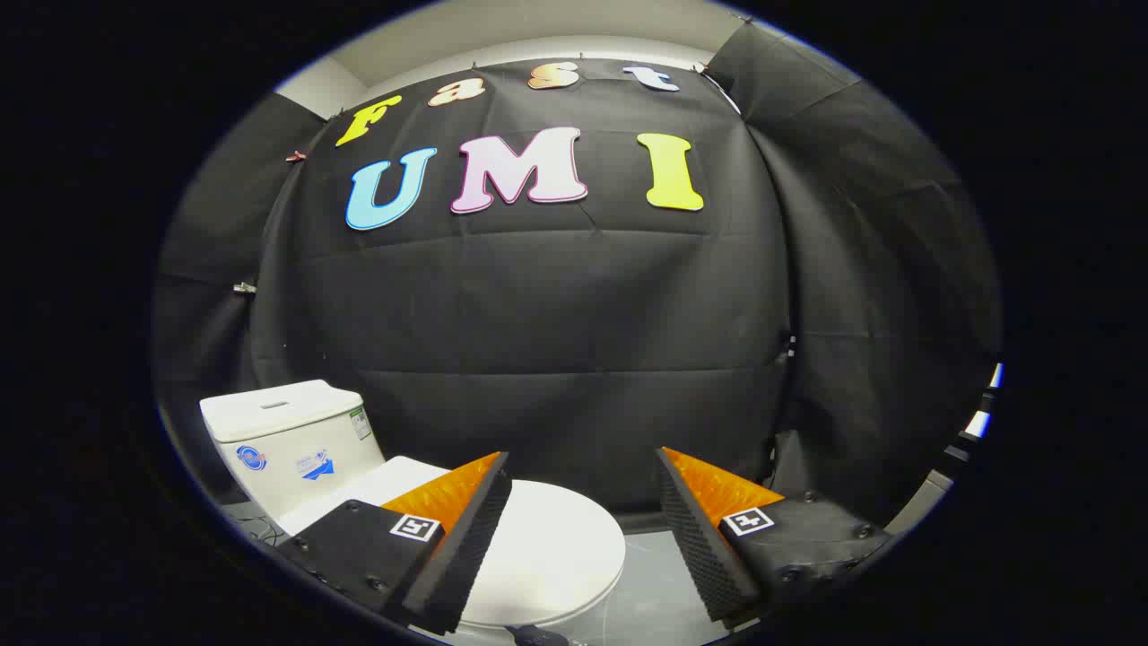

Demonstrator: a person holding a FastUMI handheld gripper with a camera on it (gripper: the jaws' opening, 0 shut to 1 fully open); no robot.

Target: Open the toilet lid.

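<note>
While the toilet lid (pixel 547 547) is lying closed, low and partly behind the left finger, we are holding the tongs (pixel 583 529) wide apart, gripping nothing; we are judging this the approach; next we need its front edge.

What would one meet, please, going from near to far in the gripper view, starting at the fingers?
The open hand-held gripper with nothing between its fingers → the closed toilet lid just ahead and below → the toilet tank behind the lid → the black cloth wall beyond.
</note>
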